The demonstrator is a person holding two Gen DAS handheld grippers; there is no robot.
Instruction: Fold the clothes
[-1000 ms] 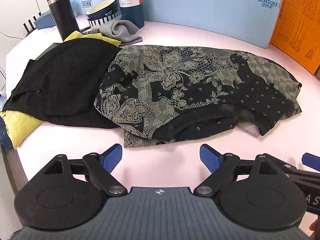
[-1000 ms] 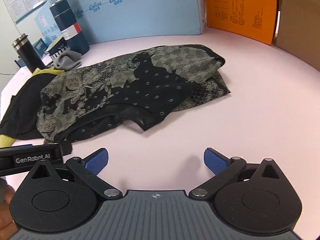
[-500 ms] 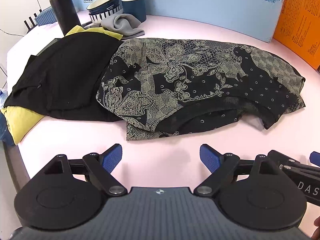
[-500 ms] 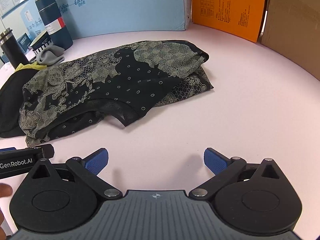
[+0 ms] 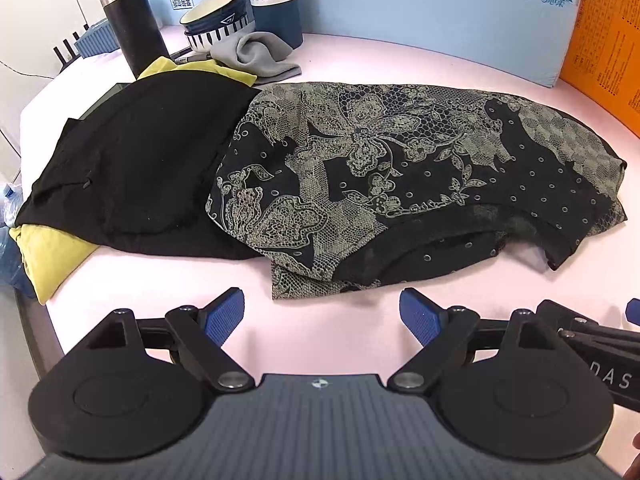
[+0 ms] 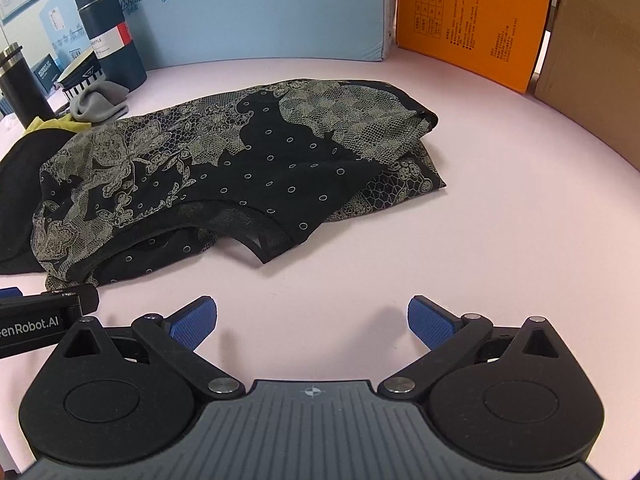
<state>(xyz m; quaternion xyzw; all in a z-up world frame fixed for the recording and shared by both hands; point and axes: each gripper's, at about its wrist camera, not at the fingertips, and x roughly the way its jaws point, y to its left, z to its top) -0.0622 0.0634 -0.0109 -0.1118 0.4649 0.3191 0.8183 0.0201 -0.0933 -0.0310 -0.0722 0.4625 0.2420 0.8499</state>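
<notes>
Both grippers, left gripper (image 5: 322, 312) and right gripper (image 6: 312, 322), hover jaws apart just before the patterned garment (image 5: 400, 184), seemingly ready to grasp its near hem.

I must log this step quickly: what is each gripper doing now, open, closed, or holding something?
Left gripper: open, holding nothing, just short of the patterned garment.
Right gripper: open, holding nothing, over bare table.

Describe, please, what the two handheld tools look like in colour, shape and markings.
Both look alike: the left tool and right tool have ribbed grey bodies, round black discs, black link arms with silver rivets, and blue textured pads. White "enRobot.AI" lettering shows on the left tool's side.
</notes>
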